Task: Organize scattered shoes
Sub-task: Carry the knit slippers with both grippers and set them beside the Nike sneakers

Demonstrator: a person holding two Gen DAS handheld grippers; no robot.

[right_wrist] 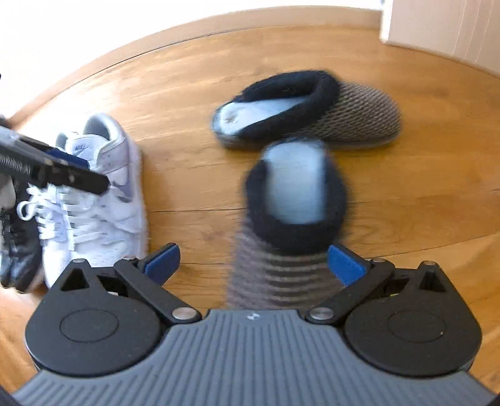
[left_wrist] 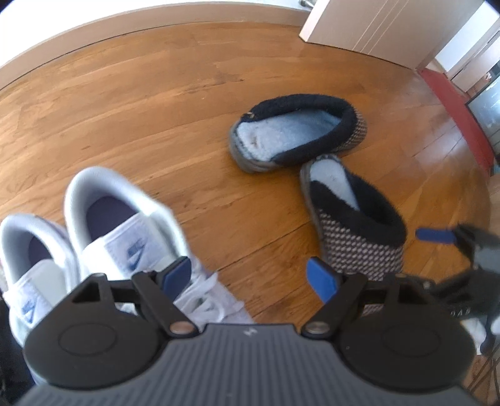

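Wood-plank floor (left_wrist: 131,103) under scattered slippers (left_wrist: 297,131) — white baseboard (left_wrist: 93,28) beyond

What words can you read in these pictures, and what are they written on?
"NIKE" with a swoosh: on the heel tab of the white sneaker, right wrist view.
Blue swoosh logo, with letters above it too blurred to read: on the tongue of the white sneaker, left wrist view.
White letters on the side of the left gripper and the right gripper: too blurred to read.
Slippers: no text visible.
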